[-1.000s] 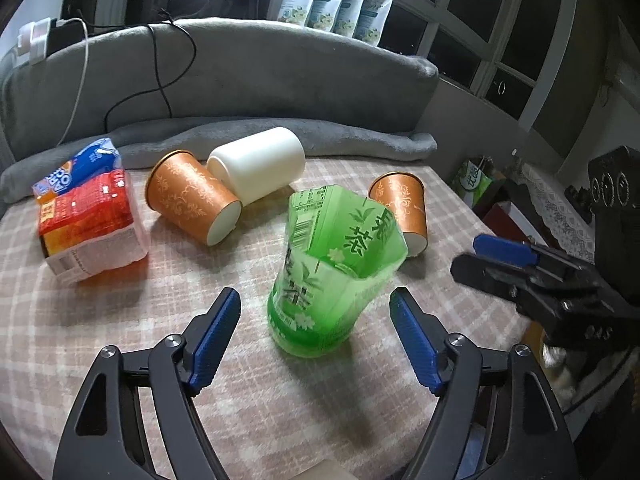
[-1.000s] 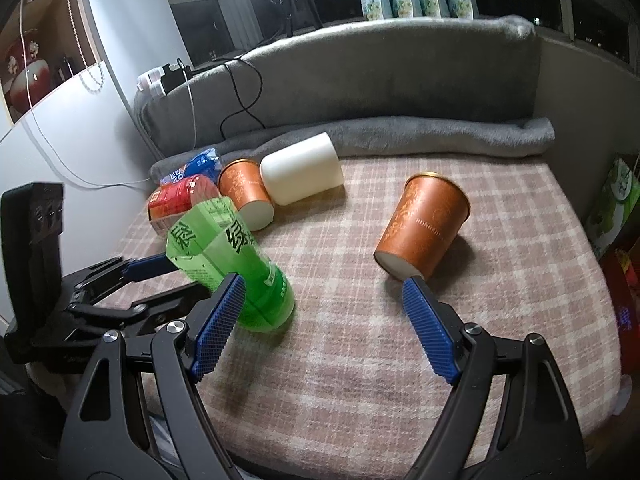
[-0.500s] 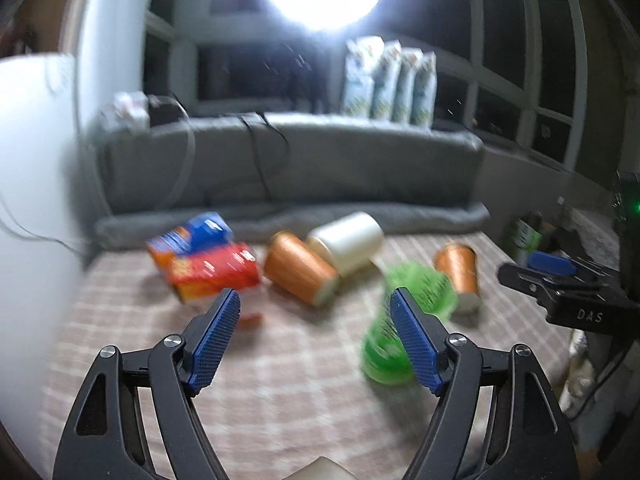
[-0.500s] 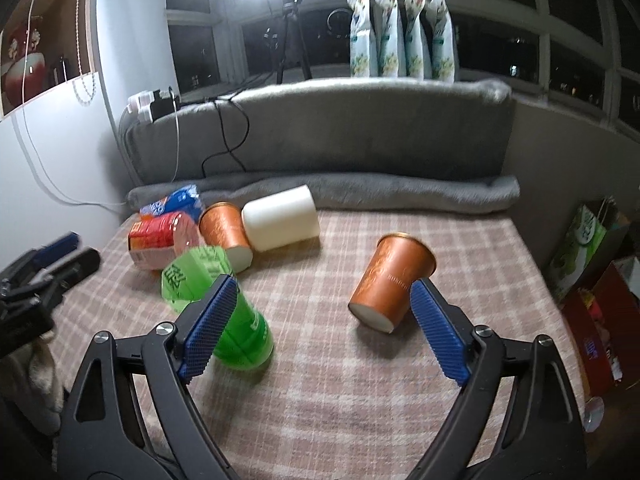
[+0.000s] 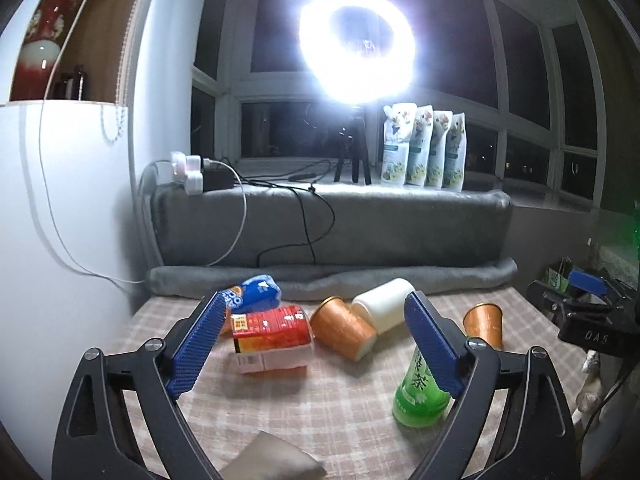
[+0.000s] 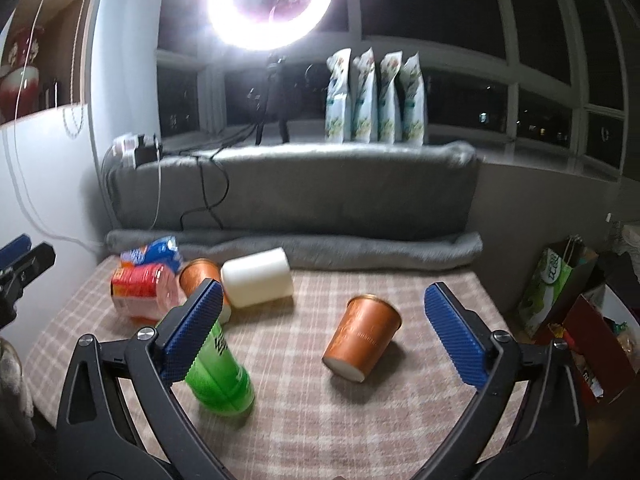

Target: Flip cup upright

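A green tea cup (image 5: 418, 394) stands on its base on the checked tablecloth, partly behind my left gripper's right finger; in the right wrist view the green cup (image 6: 220, 376) sits behind the left finger. An orange cup (image 6: 360, 340) rests tilted with its mouth up at the table's right; it also shows in the left wrist view (image 5: 482, 322). Another orange cup (image 5: 344, 330) and a white cup (image 5: 386, 308) lie on their sides. My left gripper (image 5: 316, 344) is open and empty. My right gripper (image 6: 324, 334) is open and empty.
A red snack pack (image 5: 272, 334) and a blue snack pack (image 5: 252, 298) lie at the table's left. A grey cushion (image 5: 328, 232) backs the table, with cables and a ring light (image 5: 356, 46) behind. Bags (image 6: 552, 292) stand off the right edge.
Both grippers have pulled back and up from the table. The green cup, tilted between my left fingers a second ago, now stands free on the cloth.
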### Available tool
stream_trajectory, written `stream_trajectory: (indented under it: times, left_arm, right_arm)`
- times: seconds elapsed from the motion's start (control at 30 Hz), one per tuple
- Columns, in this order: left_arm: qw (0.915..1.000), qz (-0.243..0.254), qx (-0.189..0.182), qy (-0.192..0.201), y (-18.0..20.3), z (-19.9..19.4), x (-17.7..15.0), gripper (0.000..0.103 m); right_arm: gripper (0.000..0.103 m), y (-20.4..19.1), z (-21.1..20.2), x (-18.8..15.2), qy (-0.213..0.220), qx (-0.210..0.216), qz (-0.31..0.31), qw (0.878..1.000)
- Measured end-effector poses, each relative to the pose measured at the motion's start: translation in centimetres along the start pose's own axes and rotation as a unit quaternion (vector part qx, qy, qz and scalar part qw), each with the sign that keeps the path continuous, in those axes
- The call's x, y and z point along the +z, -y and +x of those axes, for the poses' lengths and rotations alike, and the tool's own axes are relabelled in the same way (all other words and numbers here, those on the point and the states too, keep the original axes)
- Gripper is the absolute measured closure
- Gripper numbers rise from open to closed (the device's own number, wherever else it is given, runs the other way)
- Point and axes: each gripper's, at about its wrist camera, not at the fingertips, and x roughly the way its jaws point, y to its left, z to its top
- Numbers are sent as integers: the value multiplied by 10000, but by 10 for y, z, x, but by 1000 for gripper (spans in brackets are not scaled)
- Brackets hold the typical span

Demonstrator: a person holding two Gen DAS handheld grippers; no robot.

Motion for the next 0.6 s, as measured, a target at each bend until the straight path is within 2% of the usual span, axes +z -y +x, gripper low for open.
stream_trajectory:
  times: [0.17, 0.6]
  left_arm:
    - [10000, 8, -11, 15, 1, -1, 1, 12]
    - [10000, -37, -76, -43, 3, 0, 1, 12]
  right_arm:
    - [0, 2, -3, 6, 150, -77, 65, 9998]
    - [0, 1, -3, 7, 168, -99, 37, 9998]
